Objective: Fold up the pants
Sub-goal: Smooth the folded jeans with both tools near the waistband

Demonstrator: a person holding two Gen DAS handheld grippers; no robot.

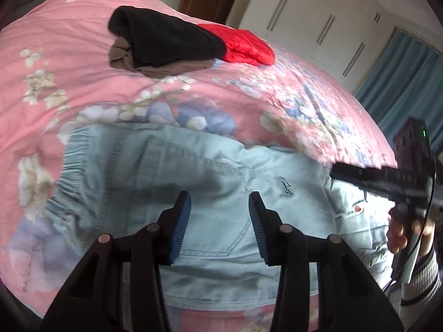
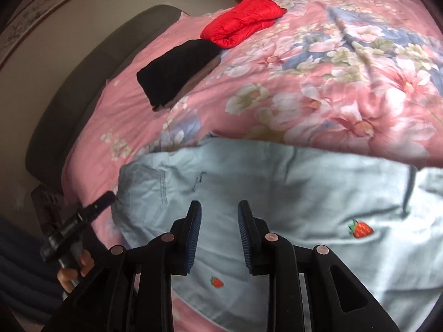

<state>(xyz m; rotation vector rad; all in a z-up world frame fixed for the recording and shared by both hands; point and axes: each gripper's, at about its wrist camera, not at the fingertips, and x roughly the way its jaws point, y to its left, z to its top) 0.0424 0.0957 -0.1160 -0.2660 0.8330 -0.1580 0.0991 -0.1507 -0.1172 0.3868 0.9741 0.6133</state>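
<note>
The light blue pants (image 1: 210,193) carry a small dark embroidered script (image 1: 286,189) near the back pocket, too blurred to read, and red strawberry motifs (image 2: 360,229) stitched on the leg fabric. No other writing can be made out.

The pants lie spread on a bed covered by a pink floral quilt (image 1: 83,88), the elastic waistband (image 1: 69,171) toward the left in the left wrist view and the legs running off to the right. Farther back on the quilt sits a black folded garment (image 1: 166,41) on top of a brown one (image 1: 155,69), and just beside them a red padded garment (image 1: 243,45), touching the black one's edge. These three are well apart from the pants. A dark headboard (image 2: 83,83) curves behind the bed, with white wardrobe doors (image 1: 318,22) and a blue curtain (image 1: 409,83) beyond. Nothing lies between either gripper and the pants.

The left gripper (image 1: 220,218) hangs over the seat of the pants by the back pocket, its fingers (image 1: 182,221) apart and holding nothing; whether the tips touch the cloth cannot be told. The right gripper (image 2: 220,229) is over the leg section, its fingers (image 2: 247,229) likewise spread with only blue fabric between them and nothing clamped.
</note>
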